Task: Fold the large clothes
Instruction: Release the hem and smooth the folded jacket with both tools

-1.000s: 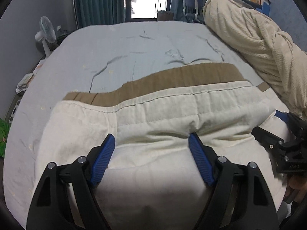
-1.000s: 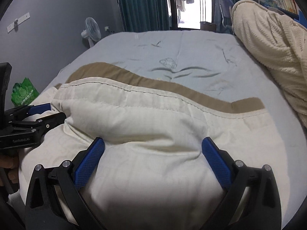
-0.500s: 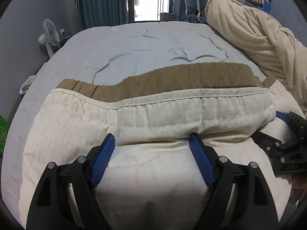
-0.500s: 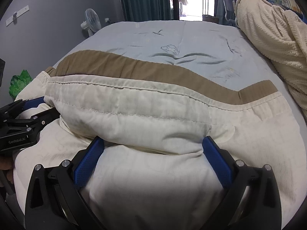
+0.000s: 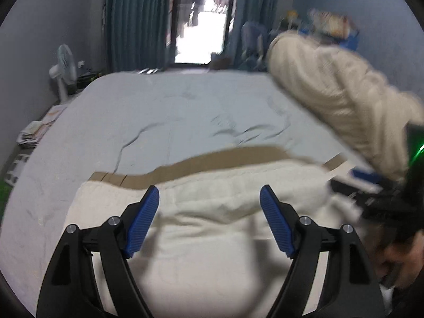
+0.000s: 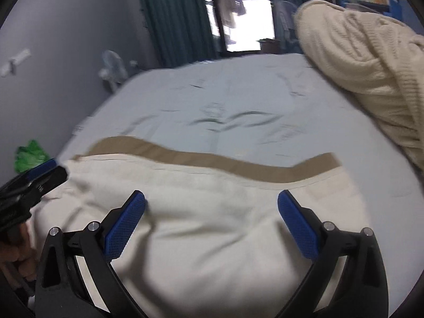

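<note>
1. The cream cloth (image 5: pixel 201 238) lies folded on the bed (image 5: pixel 172 116), its brown edge (image 6: pixel 212 159) on the far side.
2. Lift both sides evenly so the fold stays neat.
3. The left gripper (image 5: pixel 209 201) and right gripper (image 6: pixel 212 206) tilt down, side by side over the cloth.
4. Both are spread wide and hold nothing.

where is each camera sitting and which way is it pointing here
Left wrist: sits on the left gripper, looking forward and down over the cream garment and across the bed to the window; its own open blue-padded fingers show, with the right gripper and a hand at the right edge.
Right wrist: sits on the right gripper, facing the same way; its open fingers show, with the left gripper at the left edge.
Shared: garment, bed, window, blanket, fan.
</note>
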The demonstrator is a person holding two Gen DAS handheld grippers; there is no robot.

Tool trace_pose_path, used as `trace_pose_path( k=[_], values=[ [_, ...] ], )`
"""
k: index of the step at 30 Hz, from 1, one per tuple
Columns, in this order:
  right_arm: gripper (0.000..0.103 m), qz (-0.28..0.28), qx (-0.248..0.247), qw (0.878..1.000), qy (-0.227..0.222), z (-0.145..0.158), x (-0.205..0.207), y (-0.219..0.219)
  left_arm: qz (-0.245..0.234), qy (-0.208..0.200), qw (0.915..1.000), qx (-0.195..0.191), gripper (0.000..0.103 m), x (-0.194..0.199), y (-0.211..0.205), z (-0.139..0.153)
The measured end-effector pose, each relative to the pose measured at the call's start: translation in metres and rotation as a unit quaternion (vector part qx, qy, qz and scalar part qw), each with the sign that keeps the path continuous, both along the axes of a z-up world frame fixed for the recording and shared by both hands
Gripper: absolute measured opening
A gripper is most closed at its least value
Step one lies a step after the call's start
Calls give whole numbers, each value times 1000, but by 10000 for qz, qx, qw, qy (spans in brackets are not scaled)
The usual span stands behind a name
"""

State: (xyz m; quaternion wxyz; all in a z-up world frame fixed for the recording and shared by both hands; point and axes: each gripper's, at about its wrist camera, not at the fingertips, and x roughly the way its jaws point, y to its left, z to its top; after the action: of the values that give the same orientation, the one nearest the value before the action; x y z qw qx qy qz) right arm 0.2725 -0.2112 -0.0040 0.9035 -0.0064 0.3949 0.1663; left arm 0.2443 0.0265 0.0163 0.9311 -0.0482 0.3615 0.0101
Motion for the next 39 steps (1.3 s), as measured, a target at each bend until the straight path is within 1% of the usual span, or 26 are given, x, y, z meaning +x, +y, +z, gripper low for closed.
trace_pose_path(
  k=[2,3,5,6,8,10,13,16,18,21,23,25,28,29,31,32,35,39],
  values=[
    [96,-112,-146,9997,165,-11,9,-6,153,334,9993,31,74,10,8,-18],
    [96,-151,-216,9994,242,-17,13,-10,222,510,9984,-45,74,14,15,-25],
    [96,-207,-271,9988,354,-24,19,-17,277,636,9971,-307,74,16,30,-30],
    [96,-237,-172,9985,470,-29,24,-23,262,661,9967,-383,75,16,36,-32],
    [96,-283,-75,9979,577,-33,24,-30,257,644,9964,-479,76,13,45,-35],
    [96,-345,-71,9974,633,-36,24,-38,271,679,9952,-656,76,10,56,-38],
    [96,-477,-46,9964,700,-41,23,-52,233,673,9954,-640,76,4,62,-40],
    [96,-599,69,9952,771,-47,20,-69,279,650,9960,-543,76,-9,70,-44],
    [96,-616,209,9949,770,-50,15,-79,300,542,9959,-664,75,-24,79,-45],
    [96,-630,218,9953,700,-50,5,-87,347,450,9962,-662,75,-42,90,-45],
    [96,-657,233,9954,650,-48,-2,-94,457,433,9960,-638,75,-55,101,-44],
    [96,-781,241,9944,669,-50,-8,-105,585,423,9947,-737,76,-67,112,-45],
    [96,-954,698,9884,957,-61,-14,-131,879,513,9920,-752,77,-81,128,-47],
    [96,-1006,897,9849,1082,-65,-17,-142,919,546,9912,-782,77,-83,133,-47],
    [96,-1100,1092,9809,1176,-68,-22,-156,1012,574,9890,-915,78,-92,142,-48],
    [96,-1129,1114,9804,1170,-68,-25,-160,1055,602,9878,-976,78,-96,146,-47],
    [96,-1253,1032,9816,1002,-60,-39,-170,1133,659,9871,-921,78,-110,151,-42],
    [96,-1326,895,9839,794,-47,-58,-172,1335,745,9842,-888,78,-132,157,-35]
  ],
)
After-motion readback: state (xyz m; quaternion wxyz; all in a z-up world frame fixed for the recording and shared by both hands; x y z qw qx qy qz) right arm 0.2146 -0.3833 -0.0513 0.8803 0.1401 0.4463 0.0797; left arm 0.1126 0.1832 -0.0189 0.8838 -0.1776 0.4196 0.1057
